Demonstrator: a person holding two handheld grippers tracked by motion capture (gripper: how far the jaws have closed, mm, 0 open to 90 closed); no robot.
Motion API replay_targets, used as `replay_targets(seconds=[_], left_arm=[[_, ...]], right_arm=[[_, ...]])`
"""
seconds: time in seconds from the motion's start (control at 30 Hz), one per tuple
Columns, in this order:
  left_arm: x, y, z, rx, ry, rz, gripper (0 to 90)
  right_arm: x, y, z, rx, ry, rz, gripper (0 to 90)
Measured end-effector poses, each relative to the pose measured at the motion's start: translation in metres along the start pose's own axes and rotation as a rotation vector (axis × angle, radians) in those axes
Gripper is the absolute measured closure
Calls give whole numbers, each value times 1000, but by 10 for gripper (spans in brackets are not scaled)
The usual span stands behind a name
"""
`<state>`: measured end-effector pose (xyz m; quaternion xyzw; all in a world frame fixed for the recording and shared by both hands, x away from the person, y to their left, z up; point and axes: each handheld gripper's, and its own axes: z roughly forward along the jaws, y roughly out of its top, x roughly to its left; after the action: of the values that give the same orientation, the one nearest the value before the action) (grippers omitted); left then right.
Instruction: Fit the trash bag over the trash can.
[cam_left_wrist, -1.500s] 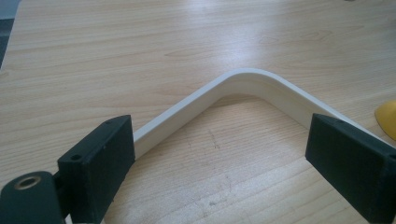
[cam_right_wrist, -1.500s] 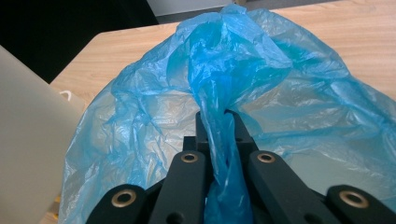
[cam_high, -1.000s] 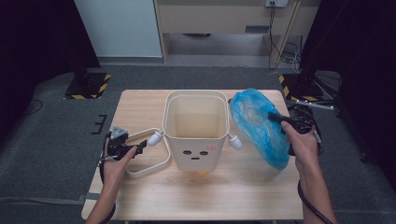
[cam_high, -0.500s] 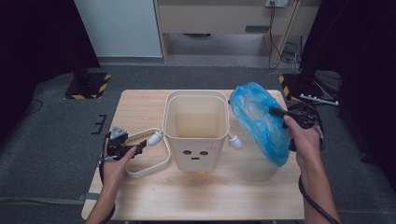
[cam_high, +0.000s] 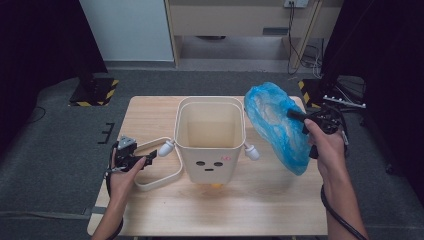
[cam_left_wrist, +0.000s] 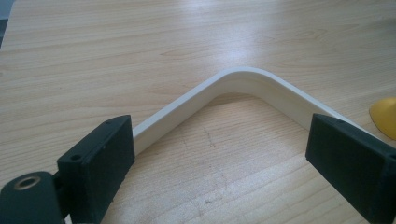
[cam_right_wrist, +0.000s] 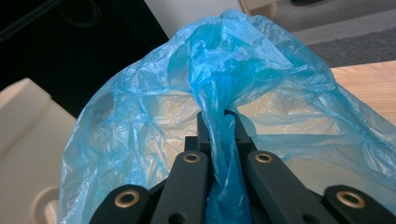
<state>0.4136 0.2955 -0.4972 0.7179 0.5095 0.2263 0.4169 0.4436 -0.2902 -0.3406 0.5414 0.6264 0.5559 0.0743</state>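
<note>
Plainly the work here is lining the cream square plastic bin with a little face on its front (cam_high: 209, 140) with the crumpled translucent blue plastic bag (cam_high: 276, 125), and it is at an early stage. The right gripper (cam_high: 296, 116) has its jaws clamped shut on a gathered fold of the bag; in the right gripper view the blue film (cam_right_wrist: 224, 140) is bunched tightly between them and balloons out above. Seen from the high view, the bag hangs in the air to the right of the bin, near its upper right corner, clear of the pale wooden worktop (cam_high: 260, 210) and not yet over the opening. Inside, the bin looks empty, with no liner at all.

Meanwhile the left gripper (cam_high: 145, 162) rests low on the worktop at the bin's left, jaws spread wide. Between them, untouched, lies a corner of the cream rounded plastic frame (cam_left_wrist: 243, 81), which I take to be the bin's loose top ring, lying flat just beside the bin.

So far the bag is picked up and the ring is off. Left to do, as I judge it: open the bag's mouth, lower it into the bin, fold the edge over the rim, and press the ring back on.
</note>
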Motion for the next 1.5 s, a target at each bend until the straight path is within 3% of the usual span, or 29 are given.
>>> replay_targets(seconds=[0.77, 1.1, 1.5], left_arm=[[-2, 1, 1, 6, -1, 11, 75], [-2, 1, 1, 8, -1, 14, 75], [-1, 1, 0, 5, 1, 11, 76]], right_arm=[[20, 24, -22, -49, 88, 37, 893], [42, 39, -31, -43, 121, 20, 893], [80, 56, -27, -23, 165, -27, 893]])
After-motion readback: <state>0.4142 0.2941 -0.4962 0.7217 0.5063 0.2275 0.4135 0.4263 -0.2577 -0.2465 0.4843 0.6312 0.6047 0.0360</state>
